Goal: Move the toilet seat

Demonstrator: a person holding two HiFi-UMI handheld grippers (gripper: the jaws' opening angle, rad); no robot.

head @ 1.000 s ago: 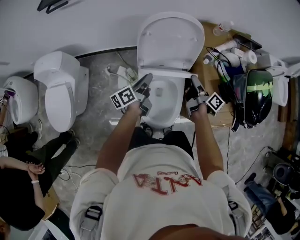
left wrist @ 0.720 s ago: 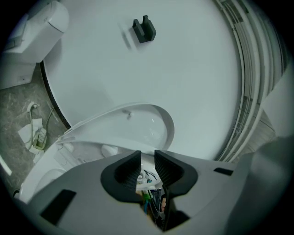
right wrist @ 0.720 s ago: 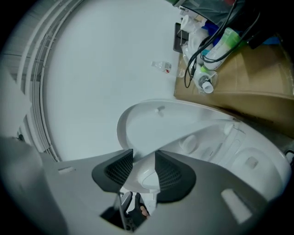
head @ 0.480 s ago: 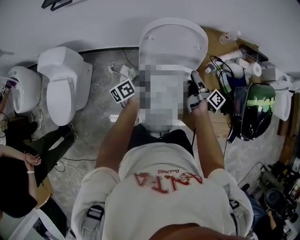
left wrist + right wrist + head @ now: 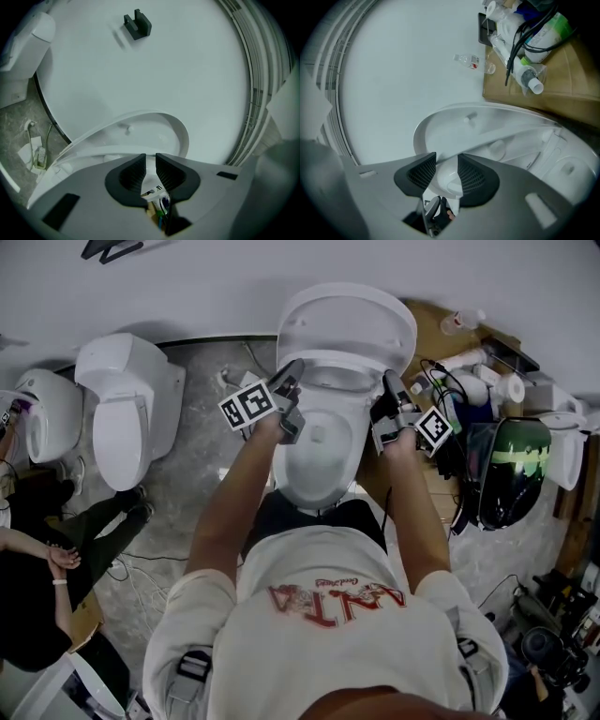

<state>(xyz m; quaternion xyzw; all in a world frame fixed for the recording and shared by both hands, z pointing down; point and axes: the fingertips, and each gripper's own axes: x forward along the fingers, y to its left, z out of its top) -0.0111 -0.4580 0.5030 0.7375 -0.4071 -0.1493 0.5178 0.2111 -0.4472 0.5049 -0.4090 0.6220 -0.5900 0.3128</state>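
A white toilet stands below me, its lid (image 5: 349, 320) up against the wall and the bowl (image 5: 317, 454) uncovered. The toilet seat (image 5: 330, 379) is tilted up between lid and bowl. My left gripper (image 5: 292, 373) is at the seat's left edge. Its jaws are closing, and the seat's white rim (image 5: 140, 123) fills the narrow gap in the left gripper (image 5: 150, 157). My right gripper (image 5: 387, 383) holds the right edge. There the seat (image 5: 454, 123) sits between the pads of the right gripper (image 5: 446, 158).
A second toilet (image 5: 127, 404) and a third (image 5: 39, 432) stand to the left, with a seated person (image 5: 37, 601) by them. On the right a wooden board (image 5: 448, 338) carries bottles and cables, beside a green-black helmet (image 5: 508, 454). The wall is just behind the lid.
Both grippers have moved away from me toward the raised lid. The seat has tilted up with them off the bowl.
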